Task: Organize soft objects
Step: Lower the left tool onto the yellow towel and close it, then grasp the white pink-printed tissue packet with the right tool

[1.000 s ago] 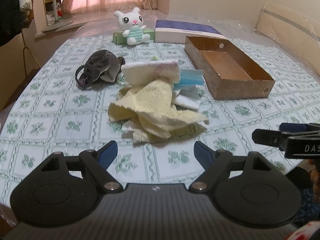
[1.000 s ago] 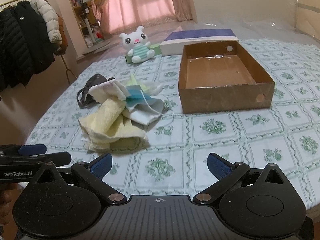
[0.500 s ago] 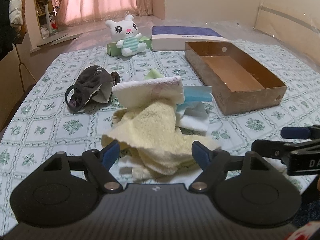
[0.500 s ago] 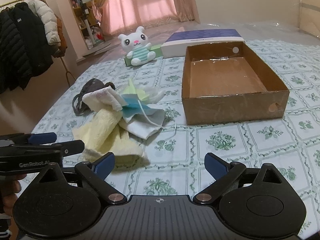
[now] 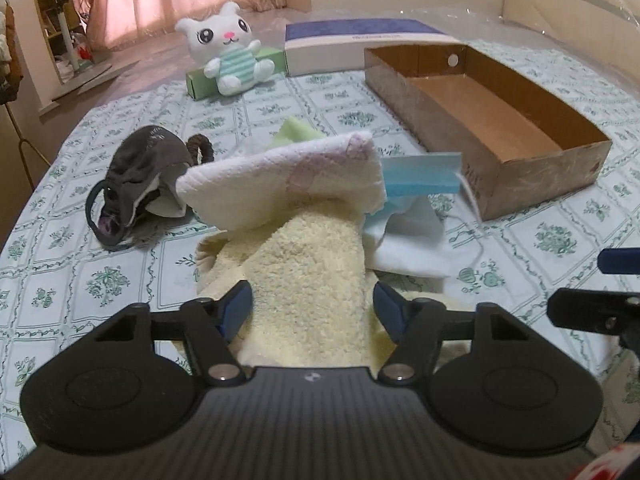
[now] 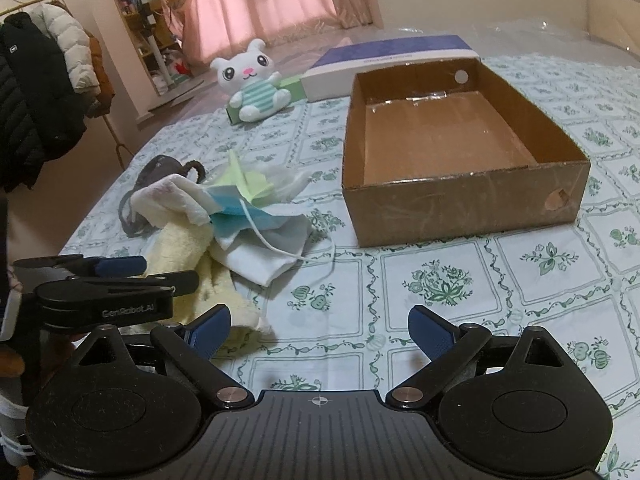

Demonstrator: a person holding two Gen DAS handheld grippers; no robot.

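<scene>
Between the spread blue fingers of the left gripper (image 5: 312, 306), the left wrist view shows a yellow towel (image 5: 308, 280) running up under a white cloth (image 5: 280, 176) and a blue face mask (image 5: 420, 178); nothing is clamped yet. Only the right wrist view shows the cardboard box (image 6: 460, 200) floor bare, with the right gripper (image 6: 320, 330) wide open over the floral tablecloth (image 6: 440, 280), holding nothing. A dark mask (image 5: 136, 176) lies left of the pile. Behind sit a plush bunny (image 5: 228, 48), a green carton (image 5: 200, 78) and a purple-lidded box (image 5: 360, 40).
</scene>
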